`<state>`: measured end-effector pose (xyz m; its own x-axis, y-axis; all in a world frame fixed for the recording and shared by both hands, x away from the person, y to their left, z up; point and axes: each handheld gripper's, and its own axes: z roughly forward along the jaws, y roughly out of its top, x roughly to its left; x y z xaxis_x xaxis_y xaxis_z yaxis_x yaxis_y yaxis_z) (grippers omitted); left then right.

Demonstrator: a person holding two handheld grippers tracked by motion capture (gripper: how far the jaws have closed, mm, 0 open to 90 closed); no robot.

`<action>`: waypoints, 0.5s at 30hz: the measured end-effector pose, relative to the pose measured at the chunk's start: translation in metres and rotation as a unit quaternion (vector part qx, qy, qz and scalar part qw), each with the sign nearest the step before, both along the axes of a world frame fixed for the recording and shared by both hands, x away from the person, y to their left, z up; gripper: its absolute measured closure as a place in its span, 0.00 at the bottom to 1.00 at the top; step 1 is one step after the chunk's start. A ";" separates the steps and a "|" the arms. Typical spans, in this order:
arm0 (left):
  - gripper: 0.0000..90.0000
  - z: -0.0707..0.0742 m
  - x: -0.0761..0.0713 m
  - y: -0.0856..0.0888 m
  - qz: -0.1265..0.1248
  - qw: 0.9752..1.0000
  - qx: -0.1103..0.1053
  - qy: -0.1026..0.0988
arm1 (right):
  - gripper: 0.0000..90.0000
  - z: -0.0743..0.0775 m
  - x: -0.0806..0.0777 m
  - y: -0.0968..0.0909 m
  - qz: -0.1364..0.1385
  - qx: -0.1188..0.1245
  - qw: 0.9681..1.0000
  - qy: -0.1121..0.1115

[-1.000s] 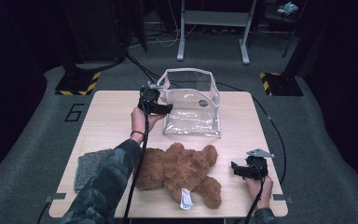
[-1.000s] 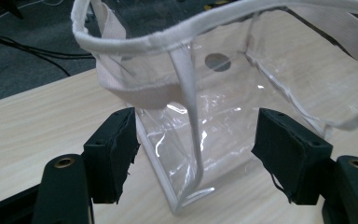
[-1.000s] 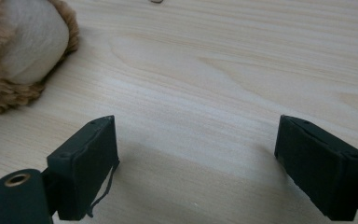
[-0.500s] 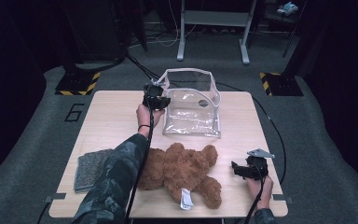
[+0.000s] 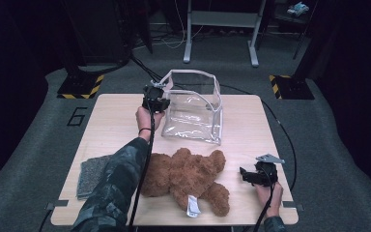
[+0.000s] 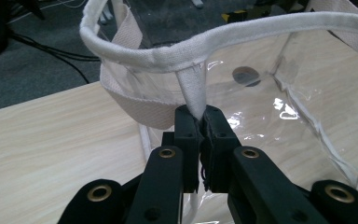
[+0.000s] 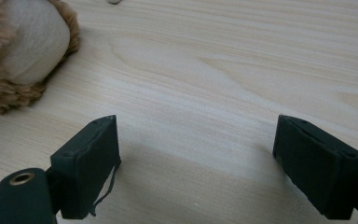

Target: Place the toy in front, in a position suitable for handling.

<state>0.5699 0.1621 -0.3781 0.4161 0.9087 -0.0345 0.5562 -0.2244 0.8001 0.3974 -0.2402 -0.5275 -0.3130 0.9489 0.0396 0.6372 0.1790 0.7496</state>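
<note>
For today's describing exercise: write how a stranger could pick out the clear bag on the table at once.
Start at the wooden table and look to its far middle. There stands the clear bag, open-topped with white trim, its corner pinched by the left gripper. Unlike the brown teddy bear, it is see-through.

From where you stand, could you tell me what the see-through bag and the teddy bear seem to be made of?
The bag looks like clear, glossy soft plastic: the table shows through it and it catches glints. Its rim is edged in off-white woven fabric tape with visible stitching. The teddy bear looks like brown plush, shaggy and matte, with a paler, shorter-piled pad on one paw; its filling cannot be judged.
</note>
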 end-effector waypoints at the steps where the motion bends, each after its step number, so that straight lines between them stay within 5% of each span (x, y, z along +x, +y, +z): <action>1: 0.95 0.000 0.000 0.004 0.002 1.000 0.001 0.000 | 0.15 0.000 0.000 0.000 0.002 -0.003 1.000 -0.001; 15: 0.95 -0.002 -0.004 0.053 0.053 0.999 -0.010 0.000 | 0.15 -0.001 0.001 0.000 0.003 -0.007 1.000 -0.003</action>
<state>0.5661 0.2154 -0.3798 0.3180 0.9466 -0.0528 0.5758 -0.1486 0.8040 0.3985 -0.2399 -0.5282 -0.3186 0.9476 0.0241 0.6316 0.1932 0.7509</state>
